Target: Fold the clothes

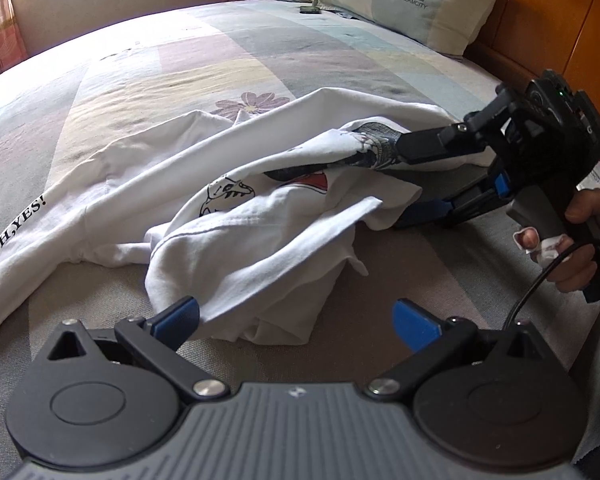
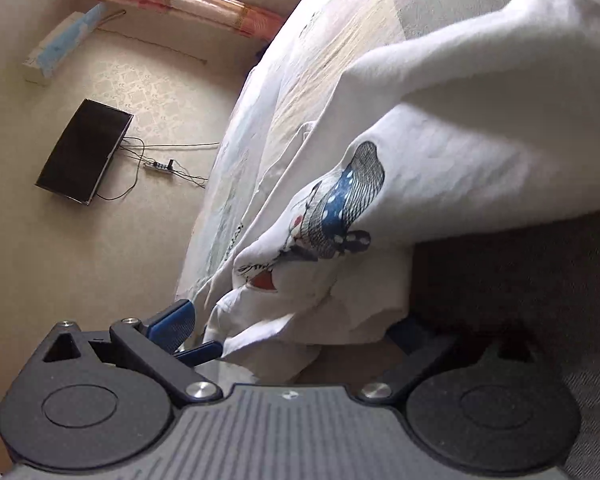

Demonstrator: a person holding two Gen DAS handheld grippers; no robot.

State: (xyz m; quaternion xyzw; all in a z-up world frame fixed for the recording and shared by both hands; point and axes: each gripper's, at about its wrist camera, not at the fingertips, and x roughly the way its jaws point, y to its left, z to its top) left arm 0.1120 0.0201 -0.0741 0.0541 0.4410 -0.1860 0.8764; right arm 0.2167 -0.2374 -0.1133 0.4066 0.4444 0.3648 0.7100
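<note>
A white T-shirt (image 1: pixel 260 216) w/ a drawn picture on it is seen crumpled on the bed (image 1: pixel 228 60), right in front of the left hand-held gripper (image 1: pixel 296 316). The left hand-held gripper is held open, its 2 blue pads wide apart. The left pad (image 1: pixel 178 314) is touched by a fold of the shirt; nothing is pinched between the pads.

The right hand-held gripper (image 1: pixel 410 184) is seen ahead & to the right of the left one. It is held by a person's hand (image 1: pixel 576 240). Its fingers are spread wide too, one above the shirt & one below, w/ cloth draped between & over them. In the right wrist view the shirt (image 2: pixel 420 160) is hung close over the right hand-held gripper (image 2: pixel 296 336), & the picture part w/ blue & black lines is straight ahead. One blue pad (image 2: pixel 176 322) is clear at the left; the other is mostly hidden under cloth. No squeeze on the cloth is seen.

A 2nd white garment (image 1: pixel 80 184) w/ the words "OH,YES!" is spread to the left of the left hand-held gripper, touching the T-shirt. A pillow (image 1: pixel 416 4) is far ahead, at the head of the bed. A black screen (image 2: pixel 84 152) is seen far left of the right hand-held gripper.
</note>
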